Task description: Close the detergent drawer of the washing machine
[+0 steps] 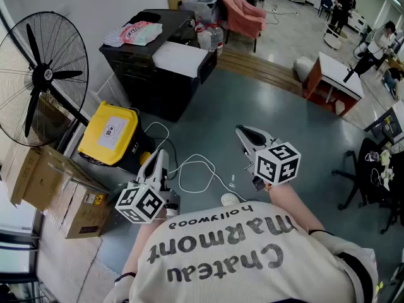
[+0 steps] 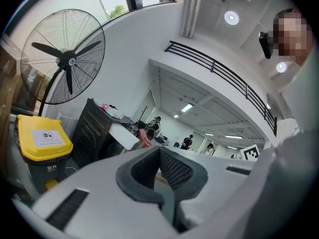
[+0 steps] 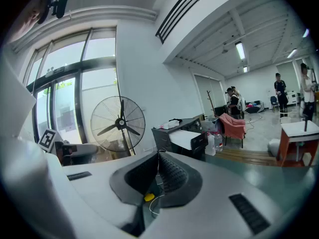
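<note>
Washing machine and detergent drawer: in none of the 3 views, so the task's thing cannot be located from here.

Left gripper (image 1: 159, 155): jaws closed tip to tip, nothing between the pads; its own view confirms this. Right gripper (image 1: 243, 131): jaws fully together, also empty. Both are held low in front of the person's torso, apart from each other, pointing out over the floor (image 1: 252, 100).

Judgement: this is a carry posture, not a working one. Closed tips would suit a push on a drawer front, so probably no grip is needed.

Ahead: fan (image 1: 38, 74), yellow bin (image 1: 112, 131), black cabinet (image 1: 158, 68), and a white cable (image 1: 196, 172) looped on the floor between the 2 grippers.

View differences:
- Head view alone shows the cable's loops and the cardboard boxes (image 1: 60, 191) beside the bin.
- Both gripper views show an upper railing (image 2: 219, 73) and ceiling lights, which the head view lacks.
- Right gripper view shows tall windows (image 3: 75, 83) beside the fan, absent from the head view.

Judgement: task not begun; the machine must first be faced.
</note>
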